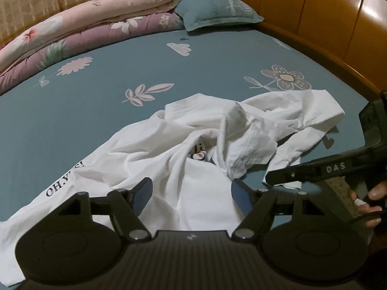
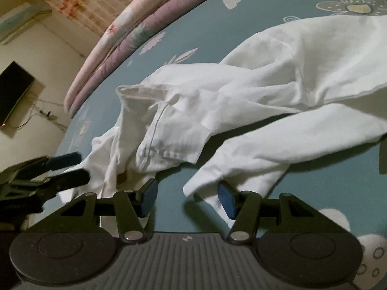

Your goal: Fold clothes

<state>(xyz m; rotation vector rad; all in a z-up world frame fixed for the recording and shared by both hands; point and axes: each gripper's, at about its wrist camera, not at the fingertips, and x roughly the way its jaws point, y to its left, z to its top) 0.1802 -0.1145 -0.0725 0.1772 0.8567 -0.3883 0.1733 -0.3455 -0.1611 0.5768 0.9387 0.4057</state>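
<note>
A crumpled white shirt (image 1: 183, 149) with black lettering on its hem lies on the teal flowered bed sheet (image 1: 96, 111). My left gripper (image 1: 191, 193) is open just above the shirt's near part, with cloth showing between its fingers but not pinched. In the right wrist view, the same shirt (image 2: 278, 77) spreads to the right and one long sleeve (image 2: 266, 149) points toward me. My right gripper (image 2: 187, 199) is open, and the sleeve's cuff (image 2: 205, 183) lies just ahead of the gap, near the right finger. A hand (image 1: 370, 200) holds the right gripper (image 1: 273, 177).
Folded pink and purple quilts (image 1: 72, 31) and a teal pillow (image 1: 212, 7) lie at the far side of the bed. A wooden headboard (image 1: 326, 12) runs along the right. A wall TV (image 2: 14, 91) hangs beyond the bed's foot. My left gripper (image 2: 77, 168) shows at the left.
</note>
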